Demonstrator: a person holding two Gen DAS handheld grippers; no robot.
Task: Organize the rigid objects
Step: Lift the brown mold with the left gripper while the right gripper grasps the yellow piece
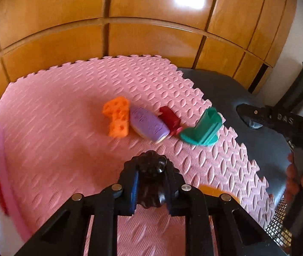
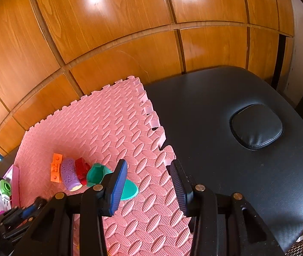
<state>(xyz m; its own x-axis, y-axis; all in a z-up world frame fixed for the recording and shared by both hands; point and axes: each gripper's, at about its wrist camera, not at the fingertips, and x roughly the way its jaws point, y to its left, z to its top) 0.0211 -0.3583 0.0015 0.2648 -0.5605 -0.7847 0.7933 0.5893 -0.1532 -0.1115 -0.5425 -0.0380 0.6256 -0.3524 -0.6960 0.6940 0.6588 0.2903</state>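
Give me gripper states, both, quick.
Left gripper: shut on a dark ridged object.
Right gripper: open, nothing between the pads, above the pink foam mat.

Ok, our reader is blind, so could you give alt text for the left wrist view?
The left claw is shut on a dark ridged toy above a pink foam mat. Beyond it lie an orange block, purple roller, red piece and green piece in a row.

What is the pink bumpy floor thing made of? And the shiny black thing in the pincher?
The pink mat looks like soft foam: matte, with a pressed oval pattern and jigsaw edges. The black ridged piece, clamped in the left gripper, looks like hard glossy plastic, since light glints off its ribs, though it might be painted or rubbery.
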